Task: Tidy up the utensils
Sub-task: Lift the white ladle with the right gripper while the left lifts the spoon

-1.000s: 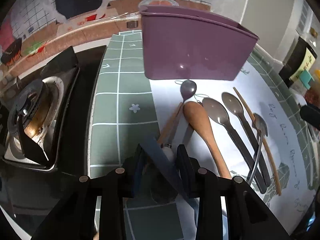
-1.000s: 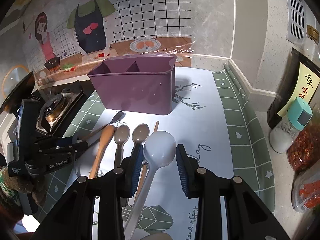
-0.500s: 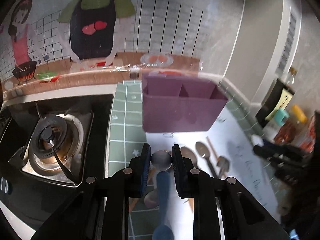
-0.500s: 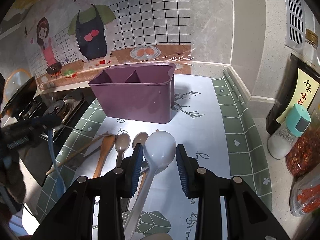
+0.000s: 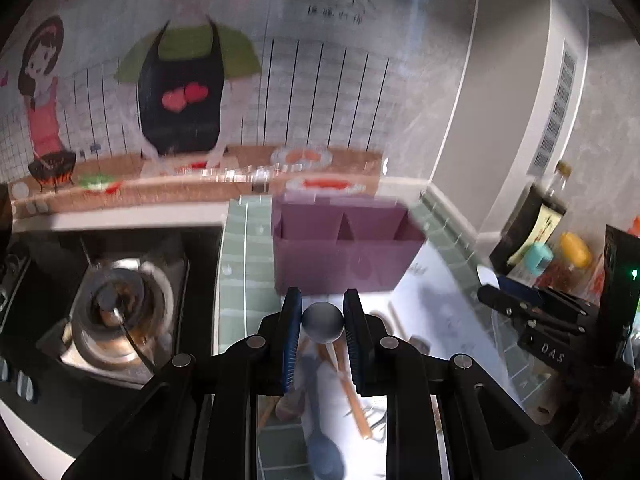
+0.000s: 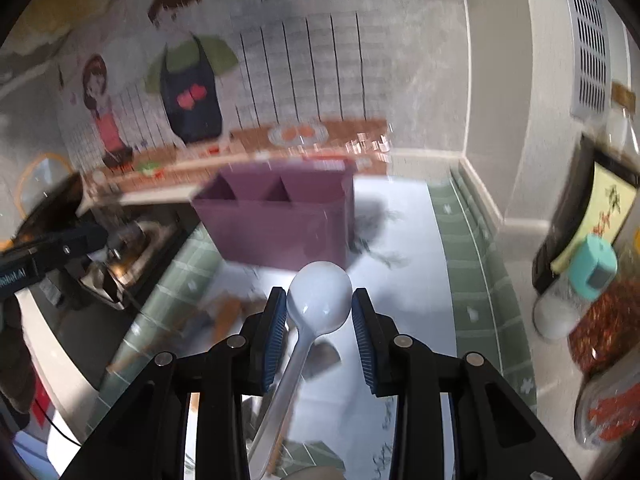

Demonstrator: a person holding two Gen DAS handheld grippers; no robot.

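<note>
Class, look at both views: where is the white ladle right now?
The white ladle sits between the right gripper fingers, lifted above the mat, with the purple caddy just beyond it. The left view shows only its bowl edge at far right.

- a home kitchen, by every sign.
- a gas stove burner (image 5: 116,312) sits sunk into the worktop (image 5: 244,264), which is covered with green tile-pattern sheeting.
- the wall behind carries a splash-guard sticker (image 5: 180,88) with cartoon cooks in aprons.
- a purple utensil caddy (image 6: 280,224) with compartments stands on a white mat (image 6: 404,280).
- bottles and jars of seasoning crowd the right side: a dark sauce bottle (image 6: 588,208), a teal-capped shaker (image 6: 576,292), a jar of red chilli flakes (image 6: 604,328).
- wooden and other spoons (image 5: 348,384) lie blurred on the mat.
</note>
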